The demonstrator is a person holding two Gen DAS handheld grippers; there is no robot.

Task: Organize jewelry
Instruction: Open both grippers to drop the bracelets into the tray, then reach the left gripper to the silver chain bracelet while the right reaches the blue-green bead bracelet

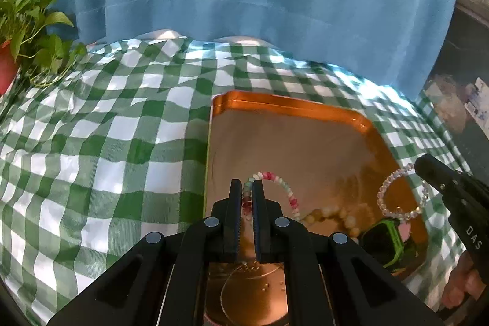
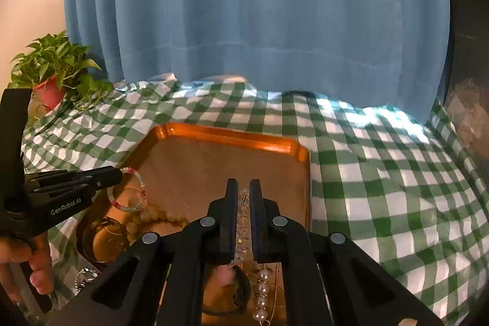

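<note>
Your left gripper (image 1: 247,188) is clamped on the pink-and-white bead bracelet (image 1: 285,188), its loop curling right of the fingers; your right gripper (image 2: 244,188) pinches the clear bead bracelet (image 2: 243,213), hanging lengthwise between them, both above the orange tray (image 1: 305,109)

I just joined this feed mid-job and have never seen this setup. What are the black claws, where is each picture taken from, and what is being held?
There is no robot: a person carries a hand-held gripper in each hand, with a camera looking along its two fingers. The left hand-held gripper is shut on a pink and white bead bracelet. The right hand-held gripper is shut on a clear bead bracelet. Both hang over an orange tray on a green checked cloth. In the tray lie a cream bead strand and a green watch. A potted plant stands at the back left.
</note>
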